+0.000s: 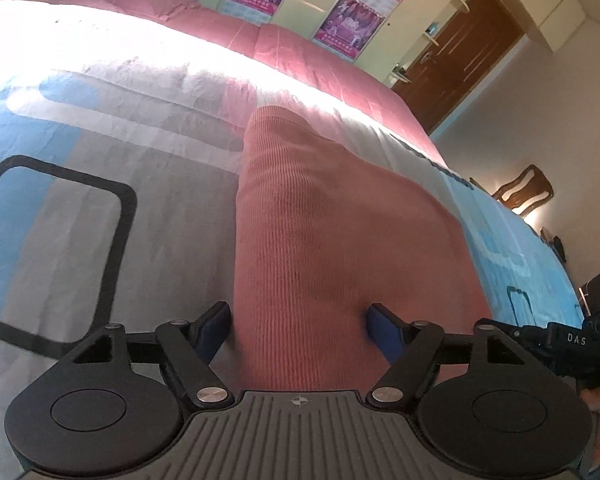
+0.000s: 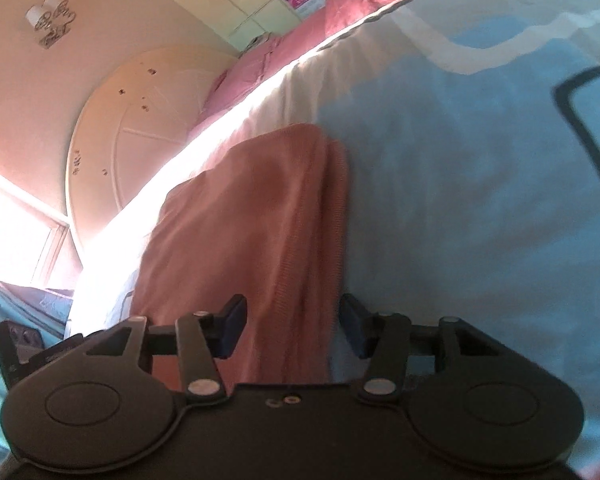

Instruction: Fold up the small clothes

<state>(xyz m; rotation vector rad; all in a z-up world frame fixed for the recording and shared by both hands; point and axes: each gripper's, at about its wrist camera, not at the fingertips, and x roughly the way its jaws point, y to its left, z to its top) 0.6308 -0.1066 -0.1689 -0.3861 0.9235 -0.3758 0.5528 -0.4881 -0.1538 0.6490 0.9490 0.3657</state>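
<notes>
A salmon-pink ribbed knit garment (image 1: pixel 320 220) lies folded into a long strip on the bed's blue, grey and white sheet (image 1: pixel 100 208). My left gripper (image 1: pixel 300 328) is open over its near end. One pad sits just off the garment's left edge, the other rests on the cloth, and the fabric between them is not pinched. In the right wrist view the same garment (image 2: pixel 252 220) runs away from my right gripper (image 2: pixel 292 328), which is open astride the right-hand fold, with a gap at its right pad. The other gripper's black body shows at each view's edge.
A pink blanket (image 1: pixel 300 48) covers the far part of the bed. Beyond it stand pale wardrobe doors with purple posters (image 1: pixel 348 28) and a brown door (image 1: pixel 460 56). A wooden chair back (image 1: pixel 528 192) is at the bed's right side. A round white headboard (image 2: pixel 132 120) and a bright window (image 2: pixel 12 216) are on the other side.
</notes>
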